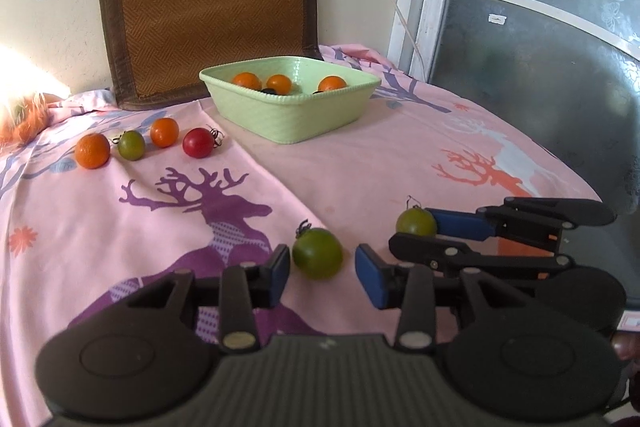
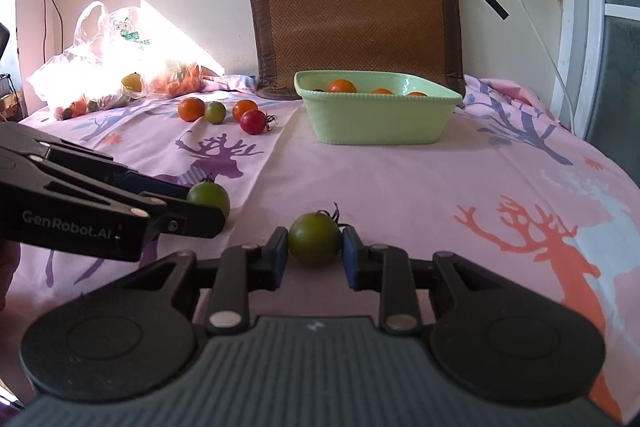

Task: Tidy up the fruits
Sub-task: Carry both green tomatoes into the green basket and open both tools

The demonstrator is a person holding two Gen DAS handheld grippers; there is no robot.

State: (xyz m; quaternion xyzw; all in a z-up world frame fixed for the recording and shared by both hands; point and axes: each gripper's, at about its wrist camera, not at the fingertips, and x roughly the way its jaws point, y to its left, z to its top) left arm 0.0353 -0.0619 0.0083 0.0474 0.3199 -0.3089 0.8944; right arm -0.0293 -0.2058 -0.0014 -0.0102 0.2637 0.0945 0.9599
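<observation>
Left gripper (image 1: pixel 322 273) open wide around near green tomato (image 1: pixel 317 253), pads clear; right gripper (image 2: pixel 314 251) closed on second green tomato (image 2: pixel 315 238)

Two green tomatoes (image 1: pixel 317 253) (image 1: pixel 416 221) lying near each other on the near part of the pink cloth; farther back, a row of orange (image 1: pixel 92 150), green (image 1: pixel 131 145), orange (image 1: pixel 164 132) and red (image 1: pixel 198 142) fruits sitting left of a pale green basket (image 1: pixel 288 119) holding three orange fruits (image 1: pixel 332 83).
</observation>
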